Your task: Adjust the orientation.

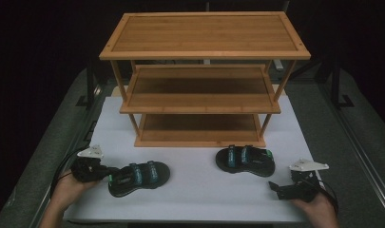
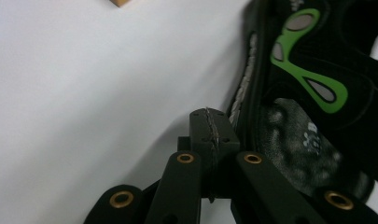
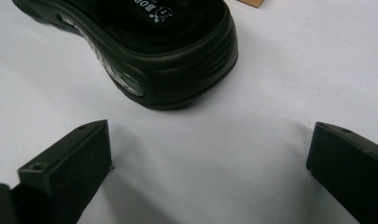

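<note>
On the white table (image 1: 195, 190), near the wooden shelf rack (image 1: 202, 80), we note the left tongs (image 2: 213, 135) fully closed beside the left sandal's (image 1: 139, 176) heel, gripping nothing, while the right tongs (image 3: 210, 163) stand wide apart, empty, just short of the right sandal (image 1: 245, 160).

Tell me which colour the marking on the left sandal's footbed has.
Bright green on the black left sandal, clearest in the left gripper view.

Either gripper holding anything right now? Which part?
Left gripper: jaws shut beside the left sandal's heel edge, nothing visibly clamped. Right gripper: jaws open, empty, short of the right sandal.
</note>
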The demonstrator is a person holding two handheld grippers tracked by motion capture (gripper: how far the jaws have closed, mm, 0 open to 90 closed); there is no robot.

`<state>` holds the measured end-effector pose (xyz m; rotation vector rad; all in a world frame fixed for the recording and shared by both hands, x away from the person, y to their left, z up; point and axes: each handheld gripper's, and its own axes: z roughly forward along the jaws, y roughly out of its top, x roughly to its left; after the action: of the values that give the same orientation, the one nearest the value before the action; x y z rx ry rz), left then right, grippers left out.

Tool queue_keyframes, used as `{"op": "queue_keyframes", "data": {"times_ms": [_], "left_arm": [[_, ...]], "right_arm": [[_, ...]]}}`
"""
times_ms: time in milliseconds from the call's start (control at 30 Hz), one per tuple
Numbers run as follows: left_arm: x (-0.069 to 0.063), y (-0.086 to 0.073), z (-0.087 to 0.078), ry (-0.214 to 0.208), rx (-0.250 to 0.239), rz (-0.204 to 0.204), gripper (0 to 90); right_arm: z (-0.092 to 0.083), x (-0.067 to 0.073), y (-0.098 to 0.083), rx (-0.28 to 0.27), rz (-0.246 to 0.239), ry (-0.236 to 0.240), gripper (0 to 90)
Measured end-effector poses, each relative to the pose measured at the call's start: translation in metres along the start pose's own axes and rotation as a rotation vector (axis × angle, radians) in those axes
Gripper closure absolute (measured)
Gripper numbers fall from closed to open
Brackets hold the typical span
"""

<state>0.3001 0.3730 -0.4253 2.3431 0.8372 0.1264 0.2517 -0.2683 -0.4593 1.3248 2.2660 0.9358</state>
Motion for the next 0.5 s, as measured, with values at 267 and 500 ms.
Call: {"op": "queue_keyframes", "data": {"times_ms": [267, 500], "left_arm": [[-0.028, -0.007, -0.001, -0.047, -0.011, 0.027, 90.0], [-0.043, -0.007, 0.0, -0.066, -0.006, 0.034, 90.0]], "right_arm": [[0.0, 0.0, 0.0, 0.001, 0.002, -0.001, 0.0], [0.0, 0.0, 0.0, 0.001, 0.002, 0.0, 0.0]]}}
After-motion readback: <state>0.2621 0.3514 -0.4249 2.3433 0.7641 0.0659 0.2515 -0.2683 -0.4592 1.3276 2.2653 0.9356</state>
